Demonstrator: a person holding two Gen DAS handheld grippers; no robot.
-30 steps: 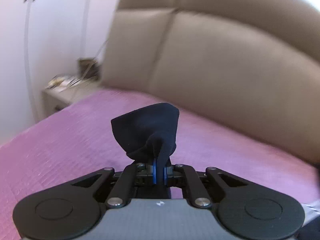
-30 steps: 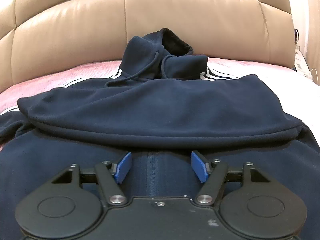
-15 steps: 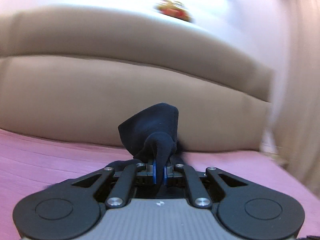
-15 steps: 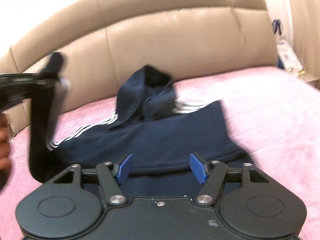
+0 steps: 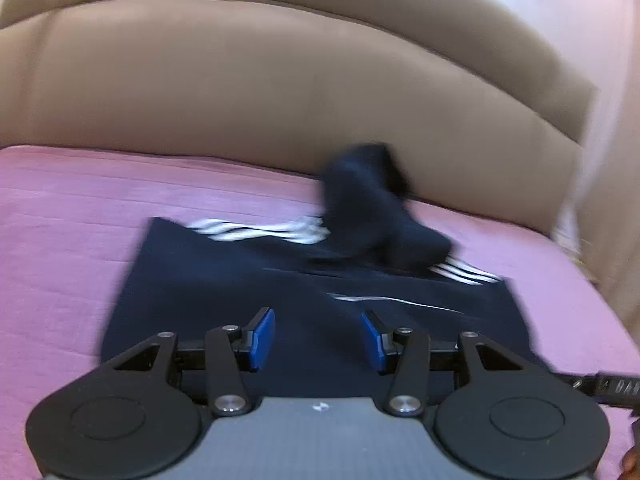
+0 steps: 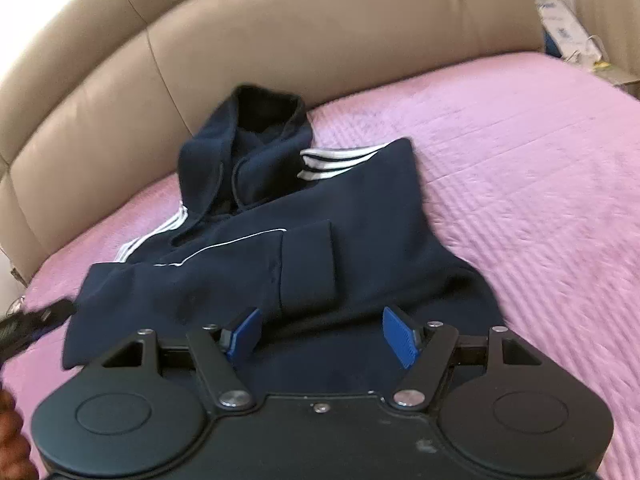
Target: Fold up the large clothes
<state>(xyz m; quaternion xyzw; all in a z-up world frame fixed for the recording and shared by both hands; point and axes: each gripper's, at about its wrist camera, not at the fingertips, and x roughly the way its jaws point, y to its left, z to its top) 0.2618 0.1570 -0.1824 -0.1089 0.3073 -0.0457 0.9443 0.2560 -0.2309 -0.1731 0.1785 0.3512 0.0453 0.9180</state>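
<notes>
A navy hoodie (image 6: 360, 216) with white shoulder stripes lies on the pink bedspread (image 6: 540, 184), its hood (image 6: 248, 148) propped toward the headboard. A sleeve (image 6: 208, 284) lies folded across the body, cuff (image 6: 308, 264) near the middle. My right gripper (image 6: 322, 332) is open and empty just above the hoodie's near part. In the left wrist view the hoodie (image 5: 304, 288) lies flat with its hood (image 5: 372, 204) standing up. My left gripper (image 5: 318, 338) is open and empty over its near edge.
A beige padded headboard (image 6: 280, 48) runs behind the bed. A white and blue bag (image 6: 560, 20) stands at the far right corner. The other gripper's dark body (image 6: 28, 324) shows at the left edge of the right wrist view.
My left gripper has let go of the navy sleeve and opened; the sleeve now lies across the hoodie's body. Both cameras have swung; the right gripper has pulled back and stays open.
</notes>
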